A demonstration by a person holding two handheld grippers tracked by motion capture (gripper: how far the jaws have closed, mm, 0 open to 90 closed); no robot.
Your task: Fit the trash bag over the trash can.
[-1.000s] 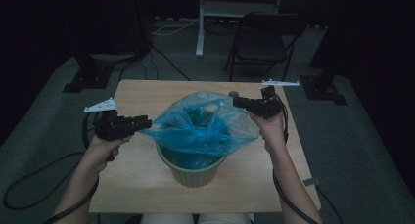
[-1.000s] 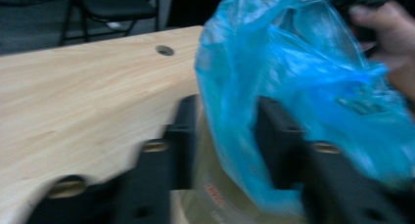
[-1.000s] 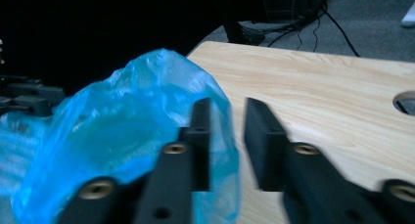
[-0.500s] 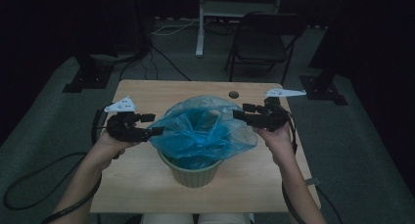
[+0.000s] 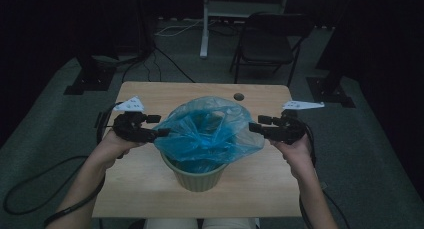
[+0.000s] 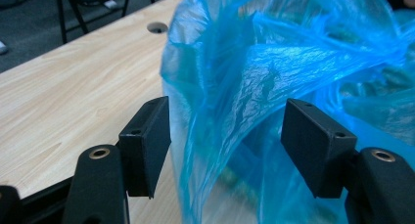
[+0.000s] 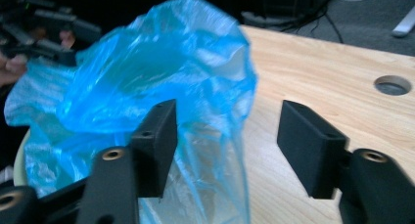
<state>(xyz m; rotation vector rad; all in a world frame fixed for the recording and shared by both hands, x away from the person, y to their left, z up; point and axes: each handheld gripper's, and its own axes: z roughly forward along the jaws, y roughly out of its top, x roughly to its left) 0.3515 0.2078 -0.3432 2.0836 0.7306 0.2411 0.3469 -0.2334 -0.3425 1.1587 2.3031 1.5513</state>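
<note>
On the desk (image 5: pixel 150 189) our blue bag (image 5: pixel 207 131) sits in the green bin (image 5: pixel 196 176), and both grippers' fingers (image 6: pixel 147 141) stand wide around its edge, so it might slip down.

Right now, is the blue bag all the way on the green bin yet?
Not yet. Done: the blue bag sits with its bottom inside the green bin. In hand: the left tool and right tool stand open, each with an edge of loose plastic between its jaws, nothing pinched. Left: the top puffs up above the rim and needs pulling down over it.
</note>
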